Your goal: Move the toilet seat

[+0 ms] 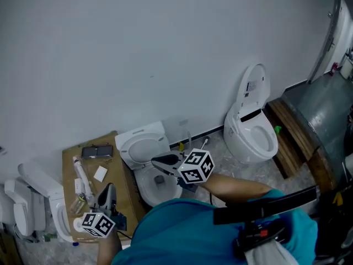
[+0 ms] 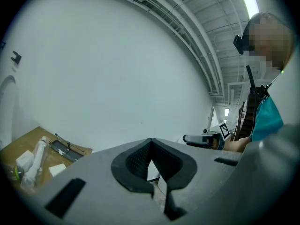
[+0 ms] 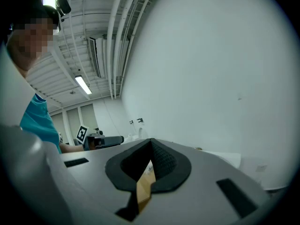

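The middle white toilet [image 1: 144,148] stands against the wall, its seat ring tilted up toward the tank and its bowl [image 1: 156,185] open below. My right gripper [image 1: 161,162] hovers over that bowl's rim, just under the seat's lower edge, pointing left. It is shut with nothing between its jaws [image 3: 151,143]. My left gripper [image 1: 107,194] is low at the left over the cardboard, also shut and empty [image 2: 151,145]. Each gripper view looks up at the bare wall; the toilet seat is hidden in both.
A second toilet [image 1: 251,132] with its lid up stands to the right, beside a wooden step [image 1: 292,131]. A third toilet [image 1: 34,200] is at the far left. A cardboard sheet [image 1: 110,148] carries a tube, a caulking gun and small parts.
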